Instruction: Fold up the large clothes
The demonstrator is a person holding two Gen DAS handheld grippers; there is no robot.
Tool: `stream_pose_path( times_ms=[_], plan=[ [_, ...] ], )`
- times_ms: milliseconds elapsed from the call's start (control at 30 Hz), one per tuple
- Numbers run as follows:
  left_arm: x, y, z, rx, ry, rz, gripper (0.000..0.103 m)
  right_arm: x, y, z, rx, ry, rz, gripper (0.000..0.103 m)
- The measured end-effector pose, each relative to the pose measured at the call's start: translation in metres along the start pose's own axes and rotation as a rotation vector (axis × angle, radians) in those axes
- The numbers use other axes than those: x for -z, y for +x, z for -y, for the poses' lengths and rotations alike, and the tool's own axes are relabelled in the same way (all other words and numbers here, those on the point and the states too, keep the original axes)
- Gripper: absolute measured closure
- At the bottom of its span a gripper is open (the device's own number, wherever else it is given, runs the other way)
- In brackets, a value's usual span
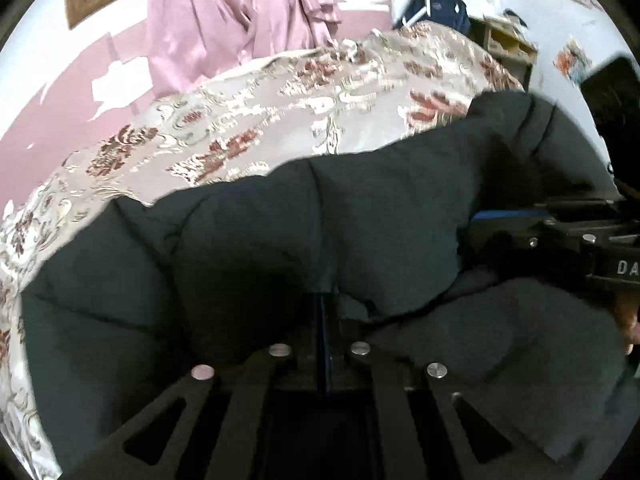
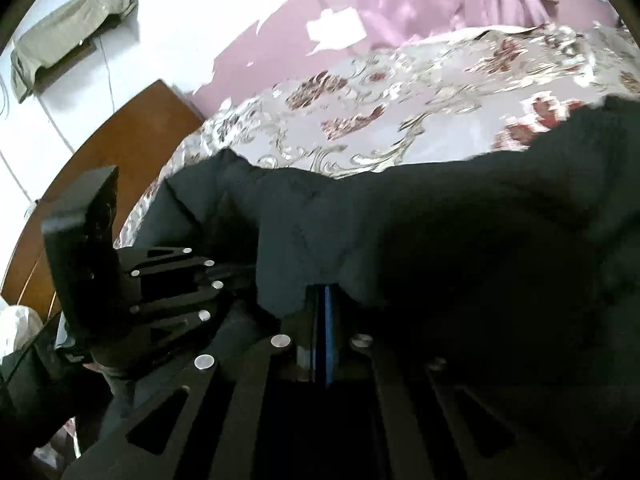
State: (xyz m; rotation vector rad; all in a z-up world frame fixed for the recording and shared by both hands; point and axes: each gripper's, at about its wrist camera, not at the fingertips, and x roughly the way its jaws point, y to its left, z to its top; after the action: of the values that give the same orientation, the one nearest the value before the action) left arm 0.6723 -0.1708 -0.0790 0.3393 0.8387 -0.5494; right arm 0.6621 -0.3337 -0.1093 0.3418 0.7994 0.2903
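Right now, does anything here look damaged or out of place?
Yes. The pink wall behind the floral bedspread has white patches where the paint seems to have peeled. The dark quilted jacket itself shows no visible damage.

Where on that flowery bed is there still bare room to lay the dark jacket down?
Bare floral bedspread lies beyond the dark jacket, up to the pink curtain. It is crowded nearer in: left gripper and right gripper both grip the jacket.

Left gripper (image 1: 325, 300) clamps dark quilted jacket (image 1: 248, 248) over floral bedspread (image 1: 280, 116).
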Motion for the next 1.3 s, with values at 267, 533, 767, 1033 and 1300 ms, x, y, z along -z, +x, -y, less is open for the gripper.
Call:
stream_pose_path(
  times_ms=[267, 533, 767, 1033, 1300],
  plan=[
    [0.004, -0.046, -0.002, -0.028, -0.102, 0.091, 0.04, -0.005, -0.044, -0.006, 0.136, -0.018, 0.088, 0.05],
    [0.022, -0.103, -0.016, -0.102, -0.25, 0.202, 0.008, -0.003, -0.099, -0.025, 0.279, -0.09, 0.187, 0.014],
    [0.04, -0.157, -0.01, -0.119, -0.299, 0.279, 0.004, 0.005, -0.15, -0.038, 0.341, -0.082, 0.265, 0.003],
    [0.068, -0.217, 0.02, -0.077, -0.279, 0.331, 0.002, 0.034, -0.207, -0.065, 0.351, -0.1, 0.326, 0.002],
    [0.103, -0.271, 0.059, -0.138, -0.234, 0.383, 0.002, 0.07, -0.253, -0.095, 0.362, -0.162, 0.342, 0.002]
  ],
)
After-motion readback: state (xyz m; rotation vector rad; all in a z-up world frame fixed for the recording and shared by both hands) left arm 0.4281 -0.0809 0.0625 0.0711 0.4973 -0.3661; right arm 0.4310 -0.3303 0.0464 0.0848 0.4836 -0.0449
